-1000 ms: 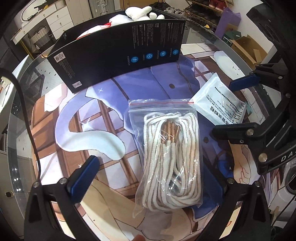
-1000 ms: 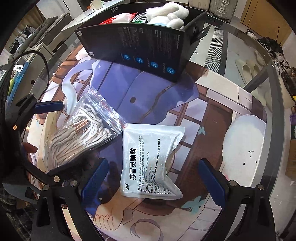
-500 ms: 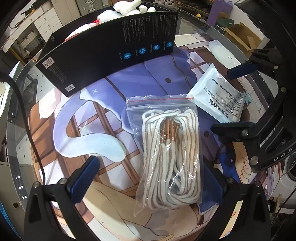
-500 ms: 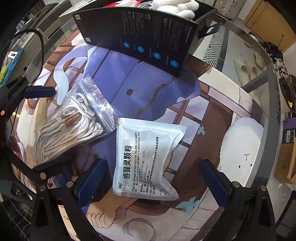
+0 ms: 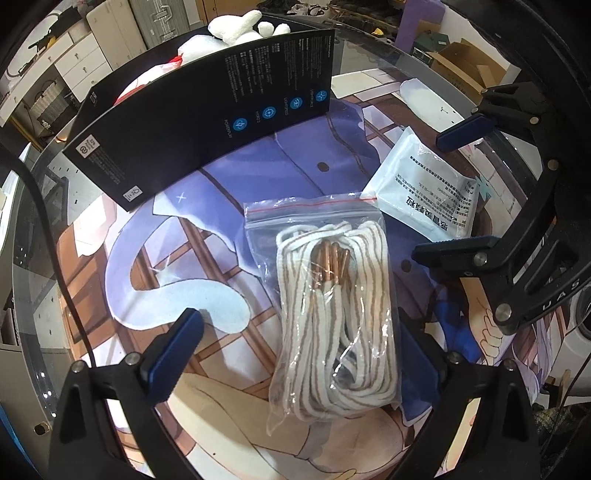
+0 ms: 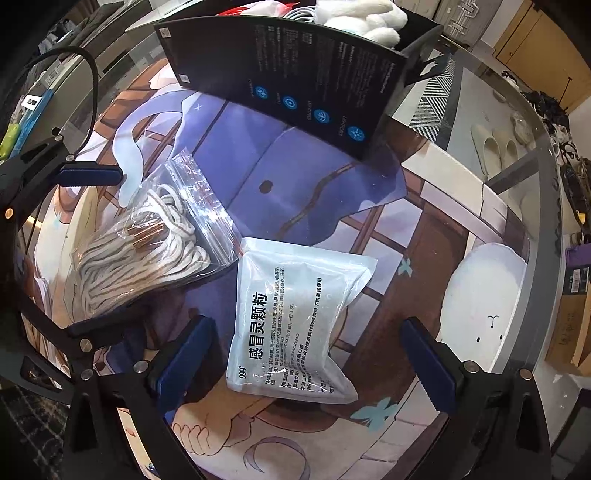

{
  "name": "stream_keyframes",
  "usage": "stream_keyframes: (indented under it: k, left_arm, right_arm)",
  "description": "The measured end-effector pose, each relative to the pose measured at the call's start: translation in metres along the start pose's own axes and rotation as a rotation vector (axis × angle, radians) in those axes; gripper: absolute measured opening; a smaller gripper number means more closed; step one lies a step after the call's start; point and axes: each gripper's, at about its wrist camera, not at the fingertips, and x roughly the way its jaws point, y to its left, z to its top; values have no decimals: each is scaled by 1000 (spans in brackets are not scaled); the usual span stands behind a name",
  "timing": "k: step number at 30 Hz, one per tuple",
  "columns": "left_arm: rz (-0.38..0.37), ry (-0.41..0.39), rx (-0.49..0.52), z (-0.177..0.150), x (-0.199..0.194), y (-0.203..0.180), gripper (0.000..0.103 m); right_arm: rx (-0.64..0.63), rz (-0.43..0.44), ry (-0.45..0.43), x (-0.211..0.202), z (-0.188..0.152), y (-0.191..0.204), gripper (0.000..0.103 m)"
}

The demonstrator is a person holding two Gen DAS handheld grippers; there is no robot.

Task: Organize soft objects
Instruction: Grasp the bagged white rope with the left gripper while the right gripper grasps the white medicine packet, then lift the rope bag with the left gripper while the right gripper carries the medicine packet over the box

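A clear zip bag of white cord (image 5: 340, 302) lies on the printed mat between the open fingers of my left gripper (image 5: 295, 354); it also shows in the right wrist view (image 6: 147, 251). A pale blue medicine pouch (image 6: 295, 317) lies between the open fingers of my right gripper (image 6: 306, 354); it also shows in the left wrist view (image 5: 424, 192). Neither gripper touches its object. A black box (image 5: 207, 122) behind them holds white plush toys (image 5: 236, 26); the box also shows in the right wrist view (image 6: 295, 74).
The printed mat (image 6: 295, 177) covers a round glass table (image 6: 546, 206). The right gripper's frame (image 5: 517, 229) stands close to the right of the cord bag. A black cable (image 5: 62, 273) runs along the left rim. Slippers (image 6: 495, 147) lie on the floor beyond.
Both grippers have moved forward and lower toward their objects; the cord bag and the pouch appear larger and nearer. Nothing was grasped.
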Motion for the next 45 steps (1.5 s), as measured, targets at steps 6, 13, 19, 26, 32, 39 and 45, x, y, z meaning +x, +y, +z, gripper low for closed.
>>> stream_keyframes:
  k: [6, 13, 19, 26, 32, 39, 45]
  left_arm:
    - [-13, 8, 33, 4, -8, -11, 80]
    - [-13, 5, 32, 9, -16, -13, 49]
    - [-11, 4, 49, 5, -17, -15, 42]
    - [-16, -7, 63, -3, -18, -7, 37]
    - [-8, -13, 49, -8, -22, 1, 35]
    - [-3, -45, 36, -10, -36, 13, 35]
    - [9, -73, 22, -13, -53, 26, 35]
  right_arm:
    - [-39, 10, -18, -9, 3, 14, 81]
    - [-54, 16, -15, -15, 8, 23, 63]
    - [-84, 11, -11, -19, 9, 34, 38]
    - [-97, 17, -12, -25, -1, 42, 30]
    - [-77, 48, -27, -33, -10, 41, 26]
    - [-55, 84, -47, -46, -13, 40, 25]
    - [-57, 101, -80, -67, -9, 37, 25]
